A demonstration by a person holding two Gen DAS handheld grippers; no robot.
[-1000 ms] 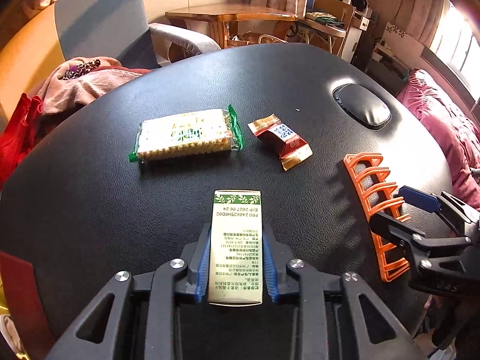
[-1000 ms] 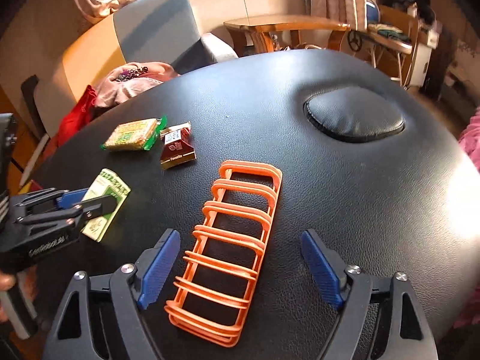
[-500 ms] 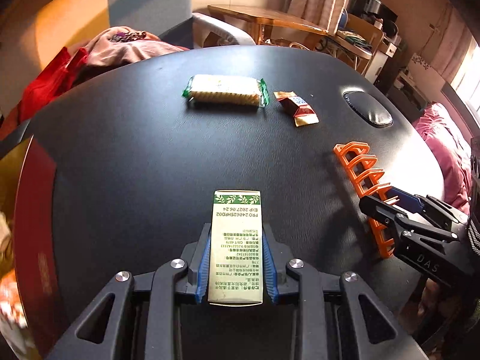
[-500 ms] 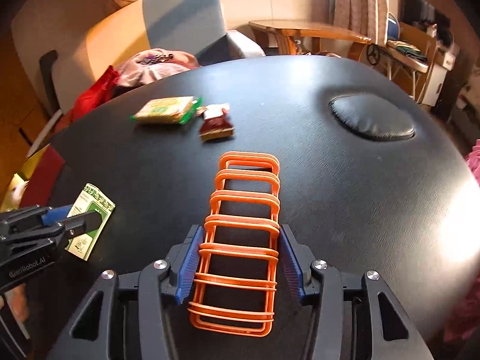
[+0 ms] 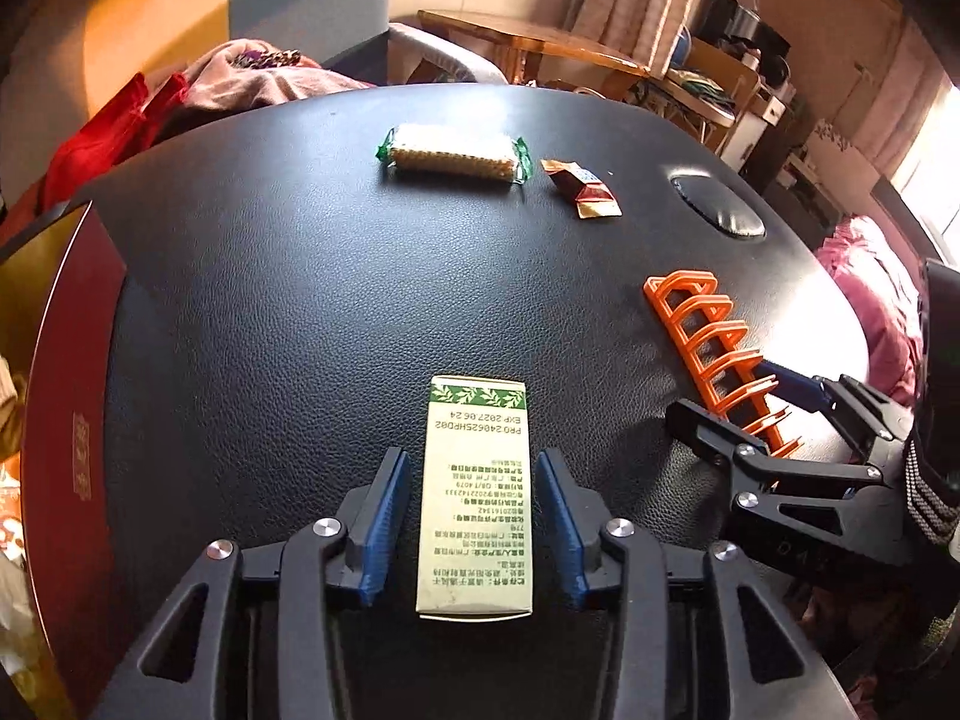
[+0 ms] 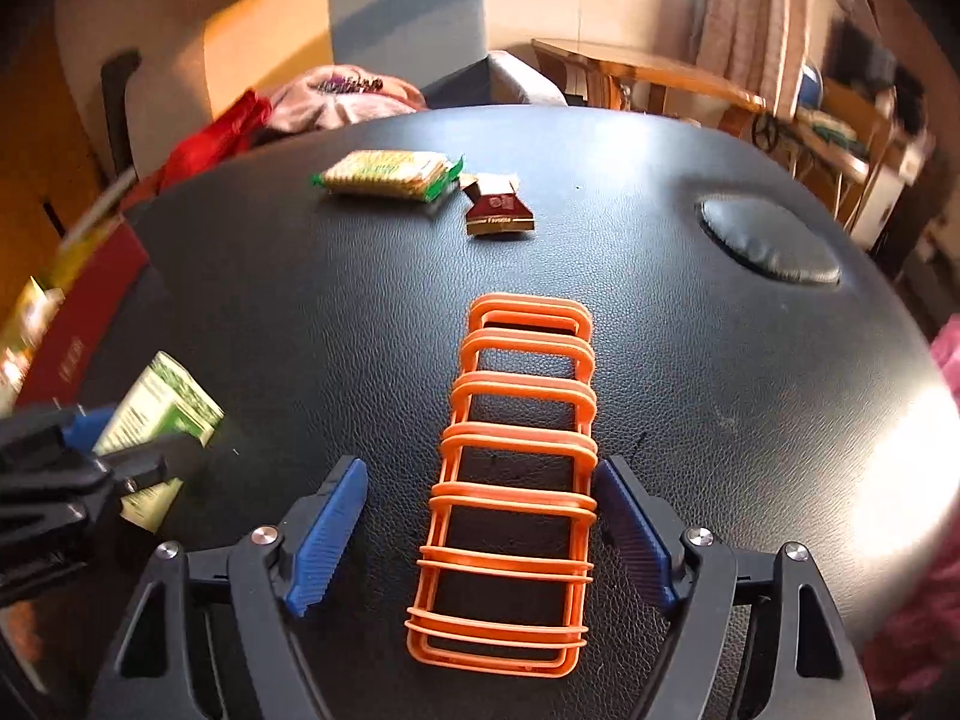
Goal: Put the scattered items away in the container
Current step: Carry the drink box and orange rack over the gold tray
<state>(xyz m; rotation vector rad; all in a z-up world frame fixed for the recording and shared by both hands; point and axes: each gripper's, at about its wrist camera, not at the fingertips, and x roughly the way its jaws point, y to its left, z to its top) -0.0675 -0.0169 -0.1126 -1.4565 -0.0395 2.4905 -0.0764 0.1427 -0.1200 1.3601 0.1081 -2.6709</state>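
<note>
Left hand-held gripper [image 5: 474, 531]: blue pads spread, a clear gap on each side of the green-and-white box [image 5: 477, 495] that lies between them. Released, not gripping. Box lies flat on the black leather-textured worktop [image 5: 300, 324], printed side up, leaf-pattern band at its far end. In the right wrist view the same box [image 6: 162, 420] shows at the left edge, partly behind the left hand-held gripper's black frame.

Right hand-held gripper [image 6: 480, 528]: pads straddle the near half of the orange rack [image 6: 516, 468]. Left pad stands apart from the rack; right pad sits very close to its right rail, contact cannot be told. Jaws spread, so released. Rack lies flat on the worktop, long axis running away from the camera, hoops lined up one behind another. From the left wrist view the rack [image 5: 708, 342] sits to the right of the box, its near end between the right hand-held gripper's fingers [image 5: 792, 387].

Far side of worktop: cracker packet [image 5: 453, 153] with green ends, lying flat. Just right of it, a small dark red and gold candy wrapper [image 5: 585, 189]. Close together; touching or not cannot be told. Both well apart from box and rack. Right wrist view shows the same pair, cracker packet [image 6: 390, 175] and candy wrapper [image 6: 498, 210].

Round padded inset [image 6: 768, 240] in the worktop at far right.

Dark red box [image 5: 78, 420] at the worktop's left edge, beside the left hand-held gripper; its inside is not visible.
</note>
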